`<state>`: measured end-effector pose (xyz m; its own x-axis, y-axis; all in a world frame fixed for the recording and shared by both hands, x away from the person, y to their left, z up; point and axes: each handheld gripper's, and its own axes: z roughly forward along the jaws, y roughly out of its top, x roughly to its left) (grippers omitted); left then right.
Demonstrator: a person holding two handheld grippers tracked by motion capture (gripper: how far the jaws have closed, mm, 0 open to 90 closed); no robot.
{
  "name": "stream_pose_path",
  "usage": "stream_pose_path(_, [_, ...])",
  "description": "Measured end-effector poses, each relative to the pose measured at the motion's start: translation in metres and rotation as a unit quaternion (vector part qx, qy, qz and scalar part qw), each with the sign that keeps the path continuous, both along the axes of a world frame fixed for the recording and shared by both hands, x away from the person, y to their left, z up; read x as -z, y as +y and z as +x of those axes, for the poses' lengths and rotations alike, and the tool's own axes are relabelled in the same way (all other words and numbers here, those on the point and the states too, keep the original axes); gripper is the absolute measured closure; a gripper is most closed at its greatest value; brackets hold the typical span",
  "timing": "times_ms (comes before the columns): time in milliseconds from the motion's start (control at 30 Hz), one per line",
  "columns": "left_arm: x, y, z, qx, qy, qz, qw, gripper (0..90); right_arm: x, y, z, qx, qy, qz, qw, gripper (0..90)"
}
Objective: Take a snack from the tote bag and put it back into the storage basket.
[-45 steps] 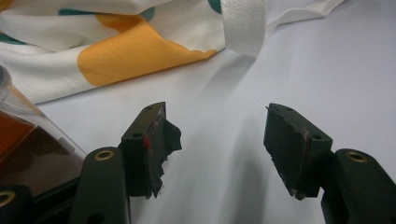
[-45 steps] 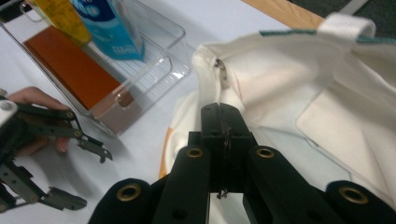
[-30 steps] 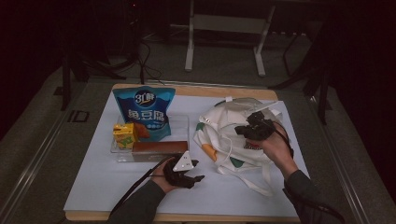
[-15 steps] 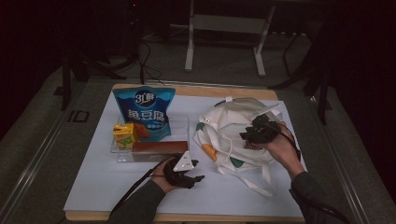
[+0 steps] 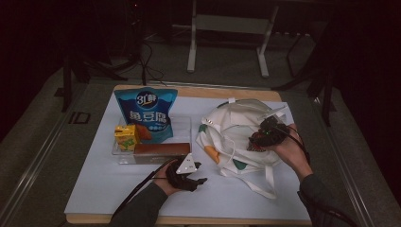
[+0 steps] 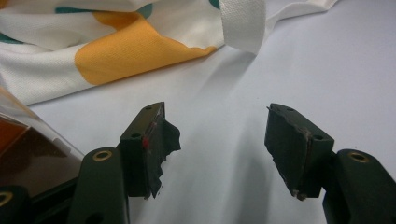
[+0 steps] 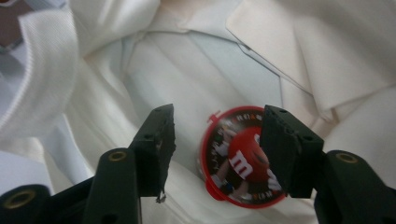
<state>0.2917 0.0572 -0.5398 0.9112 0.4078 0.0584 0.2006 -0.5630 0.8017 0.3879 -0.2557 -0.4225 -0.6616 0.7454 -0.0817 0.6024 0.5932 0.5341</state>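
Observation:
A white tote bag (image 5: 231,125) with orange and green patches lies crumpled on the right of the white mat. My right gripper (image 5: 257,139) reaches into its mouth. Its jaws have just been opening and now stand apart. A round red M&M's tub (image 7: 236,163) lies on the cloth inside the bag (image 7: 187,60), between the jaws of the right gripper (image 7: 217,126) and partly behind the right one, with neither pad pressing on it. My left gripper (image 5: 201,173) rests near the front edge, open and holding nothing (image 6: 217,126), just short of the bag's orange patch (image 6: 126,56).
A clear tray (image 5: 185,126) left of the bag holds a blue snack pouch (image 5: 146,113), a yellow juice carton (image 5: 126,137) and a brown box (image 5: 161,150). The white mat (image 5: 104,184) has free room at the front left. Table-leg frames stand on the floor beyond.
My right hand has slid a little to the right and lower over the bag. The left hand has stayed where it was.

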Motion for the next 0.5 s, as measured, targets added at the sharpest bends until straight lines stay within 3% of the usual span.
stream_pose_path(500, [0.0,-0.0001,-0.0001,0.001,0.0,0.0,1.0,39.1,0.0102,-0.0101,0.0079,0.028,0.037,-0.026,0.9986,28.3])
